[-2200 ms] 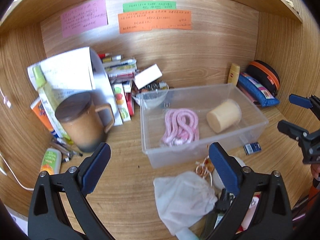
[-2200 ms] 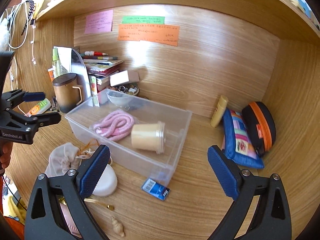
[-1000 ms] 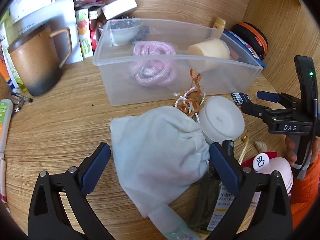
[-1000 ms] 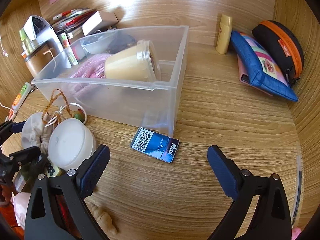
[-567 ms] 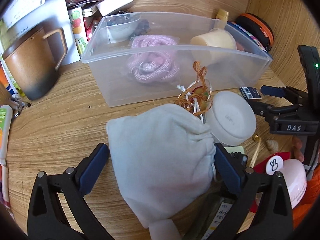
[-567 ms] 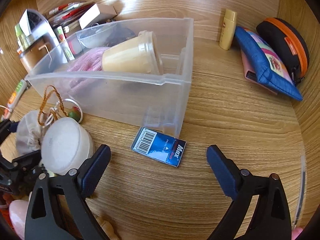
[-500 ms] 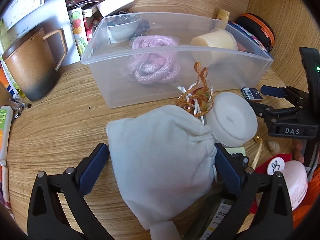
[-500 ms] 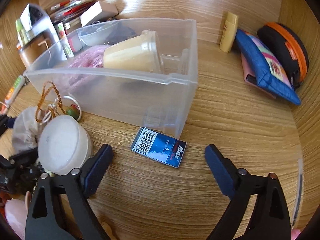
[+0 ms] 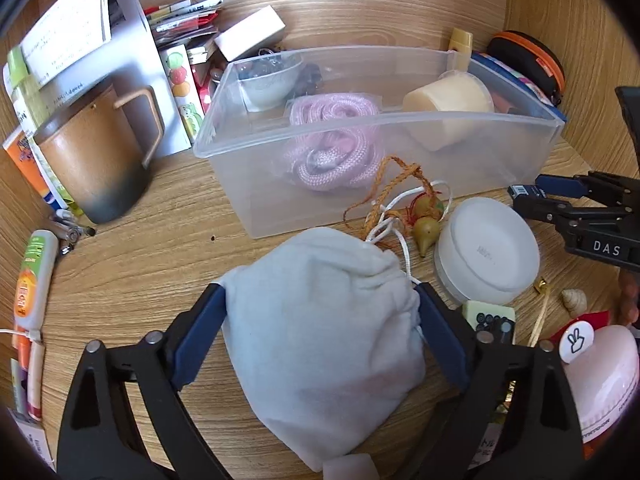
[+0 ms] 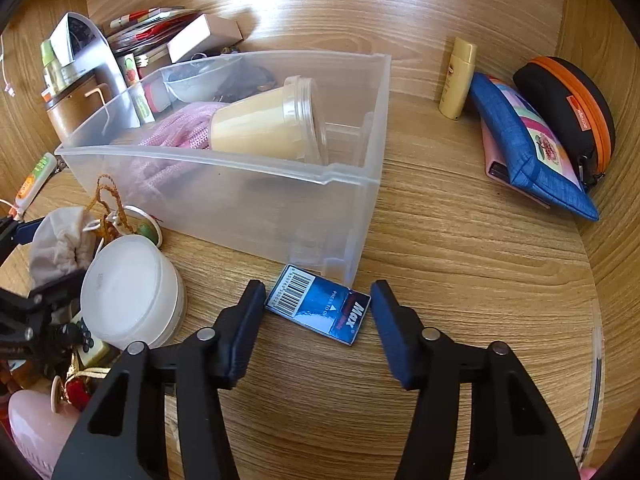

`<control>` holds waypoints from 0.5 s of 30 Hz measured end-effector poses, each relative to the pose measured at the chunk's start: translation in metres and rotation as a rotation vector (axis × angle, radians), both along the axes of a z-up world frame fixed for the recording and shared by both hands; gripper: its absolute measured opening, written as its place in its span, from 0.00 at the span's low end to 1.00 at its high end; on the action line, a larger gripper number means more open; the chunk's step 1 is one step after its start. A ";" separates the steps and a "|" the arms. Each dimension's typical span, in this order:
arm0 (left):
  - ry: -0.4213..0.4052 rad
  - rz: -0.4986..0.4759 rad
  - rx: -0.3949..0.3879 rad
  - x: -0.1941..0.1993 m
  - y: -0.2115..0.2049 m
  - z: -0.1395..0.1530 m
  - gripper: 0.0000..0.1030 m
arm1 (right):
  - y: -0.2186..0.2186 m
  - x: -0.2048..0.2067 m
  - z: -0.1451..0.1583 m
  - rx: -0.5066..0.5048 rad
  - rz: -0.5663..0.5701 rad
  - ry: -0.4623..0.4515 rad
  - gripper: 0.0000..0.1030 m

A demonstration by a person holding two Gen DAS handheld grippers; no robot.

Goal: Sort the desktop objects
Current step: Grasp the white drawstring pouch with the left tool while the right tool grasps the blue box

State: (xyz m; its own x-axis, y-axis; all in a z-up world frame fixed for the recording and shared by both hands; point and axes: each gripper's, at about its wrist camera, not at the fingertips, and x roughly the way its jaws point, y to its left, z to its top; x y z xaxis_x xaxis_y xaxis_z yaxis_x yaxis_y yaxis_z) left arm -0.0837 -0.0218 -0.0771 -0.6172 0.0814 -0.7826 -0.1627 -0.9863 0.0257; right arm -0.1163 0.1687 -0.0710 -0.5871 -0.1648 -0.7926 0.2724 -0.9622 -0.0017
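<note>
My left gripper (image 9: 320, 300) has its blue pads against both sides of a grey drawstring pouch (image 9: 324, 340) lying on the wooden desk. My right gripper (image 10: 318, 300) is closing around a small blue Max staple box (image 10: 320, 305) that lies flat just in front of the clear plastic bin (image 10: 256, 196); its pads stand at the box's two ends. The bin (image 9: 400, 160) holds a pink rope coil (image 9: 332, 144), a cream cup (image 9: 448, 112) on its side and a small bowl (image 9: 272, 80).
A white round tin (image 9: 486, 250), an orange cord with small gourd charms (image 9: 400, 200), a tile, a shell and a pink item lie right of the pouch. A brown mug (image 9: 96, 152), books and tubes stand left. A blue pouch (image 10: 528, 148), black case and cream bottle (image 10: 458, 78) sit far right.
Both grippers have narrowed: the left one has closed onto the pouch, the right one has dropped toward the blue staple box and drawn its fingers in around it.
</note>
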 end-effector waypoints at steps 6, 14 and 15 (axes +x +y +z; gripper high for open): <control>0.011 0.002 -0.002 0.001 0.003 0.002 0.74 | 0.004 0.002 0.001 -0.022 0.011 -0.001 0.48; 0.027 0.033 0.036 0.002 -0.008 0.007 0.59 | 0.013 0.012 0.004 -0.060 0.003 0.011 0.48; 0.028 0.036 0.038 0.003 -0.009 0.008 0.58 | 0.015 0.014 0.005 -0.066 0.002 0.014 0.48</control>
State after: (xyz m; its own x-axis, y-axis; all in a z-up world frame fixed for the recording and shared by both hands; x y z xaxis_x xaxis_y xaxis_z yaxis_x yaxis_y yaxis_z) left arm -0.0811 -0.0305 -0.0695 -0.6422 0.0884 -0.7614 -0.1271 -0.9919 -0.0080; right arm -0.1023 0.1835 -0.0663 -0.5975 -0.2178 -0.7718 0.2748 -0.9597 0.0581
